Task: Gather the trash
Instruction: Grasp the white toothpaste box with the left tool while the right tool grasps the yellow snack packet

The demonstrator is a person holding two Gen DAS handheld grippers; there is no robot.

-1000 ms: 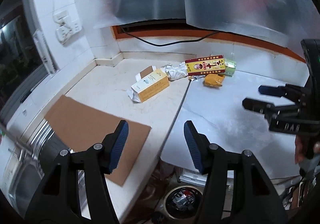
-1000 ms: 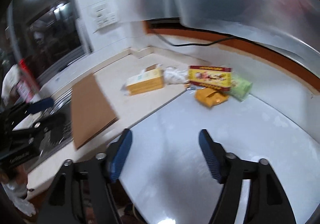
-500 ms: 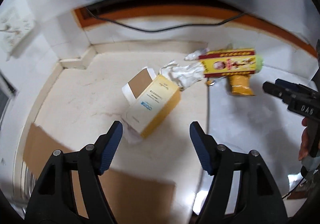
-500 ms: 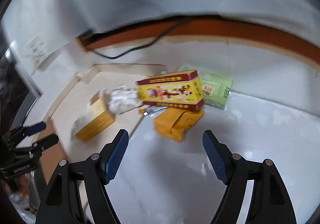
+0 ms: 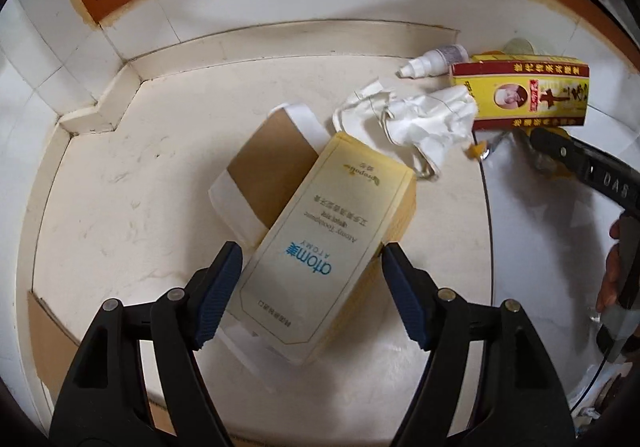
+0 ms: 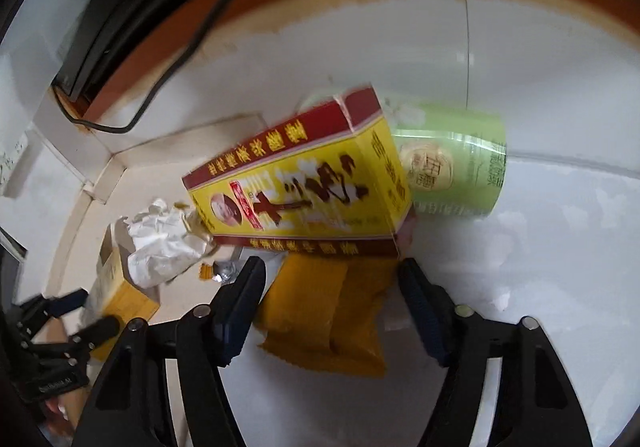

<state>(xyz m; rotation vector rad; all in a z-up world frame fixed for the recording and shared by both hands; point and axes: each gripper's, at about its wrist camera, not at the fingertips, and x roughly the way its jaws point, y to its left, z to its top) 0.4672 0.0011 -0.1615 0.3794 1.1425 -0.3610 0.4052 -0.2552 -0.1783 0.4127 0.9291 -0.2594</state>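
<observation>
Left gripper [image 5: 312, 295], jaws opening, straddles the pale yellow cardboard box [image 5: 332, 247]; right gripper [image 6: 332, 303], jaws closing, straddles the orange foil packet [image 6: 324, 319]; nothing collected yet.

1. Left wrist view looks steeply down, close over the pale yellow box [image 5: 324, 243] on the worktop [image 5: 120, 183]
2. Right wrist view tilts down, close over the orange packet [image 6: 328, 311]
3. Both share the red-and-yellow box [image 5: 528, 95] and crumpled paper [image 6: 164, 243]
</observation>
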